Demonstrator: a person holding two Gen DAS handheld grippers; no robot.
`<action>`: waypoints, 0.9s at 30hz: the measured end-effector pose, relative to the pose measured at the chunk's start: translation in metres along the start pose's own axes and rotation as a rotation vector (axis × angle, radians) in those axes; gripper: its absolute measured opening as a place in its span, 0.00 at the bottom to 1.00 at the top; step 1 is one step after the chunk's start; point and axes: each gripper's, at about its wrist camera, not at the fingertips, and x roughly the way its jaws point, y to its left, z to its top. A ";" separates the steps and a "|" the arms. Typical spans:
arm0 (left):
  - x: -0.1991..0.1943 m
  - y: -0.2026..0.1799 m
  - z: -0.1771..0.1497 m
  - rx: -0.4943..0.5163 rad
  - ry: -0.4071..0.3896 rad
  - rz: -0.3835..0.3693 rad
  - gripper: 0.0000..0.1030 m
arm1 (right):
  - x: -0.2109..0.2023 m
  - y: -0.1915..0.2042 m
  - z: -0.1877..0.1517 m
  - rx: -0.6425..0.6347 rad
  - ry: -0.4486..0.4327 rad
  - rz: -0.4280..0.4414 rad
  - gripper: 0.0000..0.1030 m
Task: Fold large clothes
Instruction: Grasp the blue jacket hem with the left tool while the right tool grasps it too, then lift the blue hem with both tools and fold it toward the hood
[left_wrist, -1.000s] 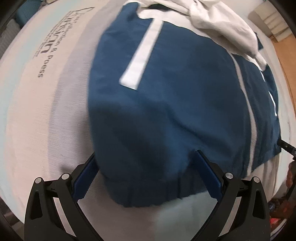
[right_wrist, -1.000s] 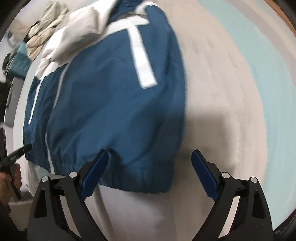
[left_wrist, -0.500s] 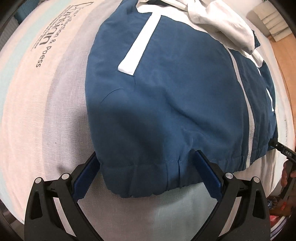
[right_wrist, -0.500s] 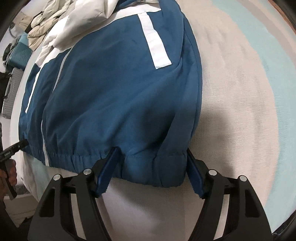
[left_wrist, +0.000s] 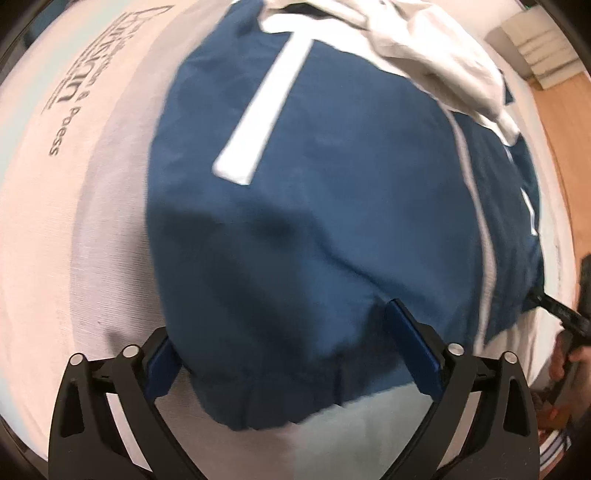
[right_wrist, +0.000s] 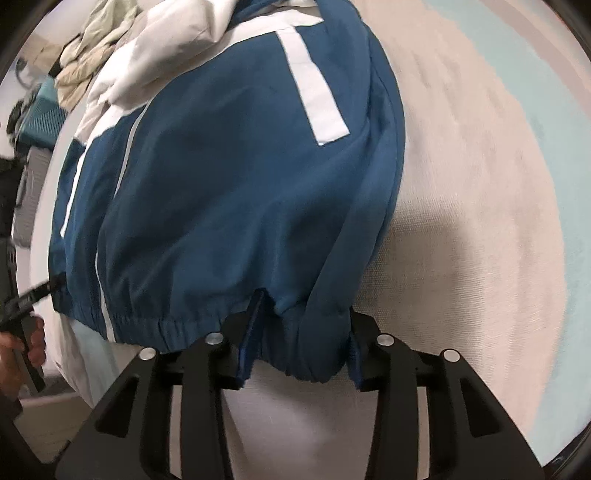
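A blue jacket (left_wrist: 332, 221) with white stripes lies flat on the bed, its elastic hem nearest me. My left gripper (left_wrist: 280, 325) stands open astride the hem's left corner, and the cloth covers the tip of its left finger. My right gripper (right_wrist: 303, 325) is over the hem's right corner (right_wrist: 314, 354). Its jaws are closing, and the hem is bunched into folds between them with both pads against the cloth. The jacket (right_wrist: 221, 184) fills the middle of the right wrist view. A hand (left_wrist: 572, 354) holding the other gripper shows at the right edge of the left wrist view.
A white garment (left_wrist: 424, 55) lies across the jacket's far end. The bed sheet (left_wrist: 66, 184) has printed lettering at the left and a pale blue band (right_wrist: 546, 110) at the right. Beige clothes (right_wrist: 92, 55) and a teal case (right_wrist: 40, 114) lie beyond the bed. Wooden floor (left_wrist: 569, 147) shows at the right.
The right gripper came down onto the hem's right corner and its jaws narrowed from wide apart, gathering the flat hem into folds. The left gripper stayed open over the left corner.
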 end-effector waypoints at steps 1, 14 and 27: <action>-0.001 -0.003 -0.002 0.015 0.000 0.016 0.87 | 0.002 -0.001 0.001 0.009 0.005 0.011 0.45; -0.004 -0.004 -0.002 0.018 0.043 0.101 0.20 | 0.003 0.003 0.009 0.016 0.084 -0.008 0.15; -0.033 -0.038 0.021 0.055 0.096 0.119 0.08 | -0.028 0.026 0.016 -0.038 0.115 -0.060 0.13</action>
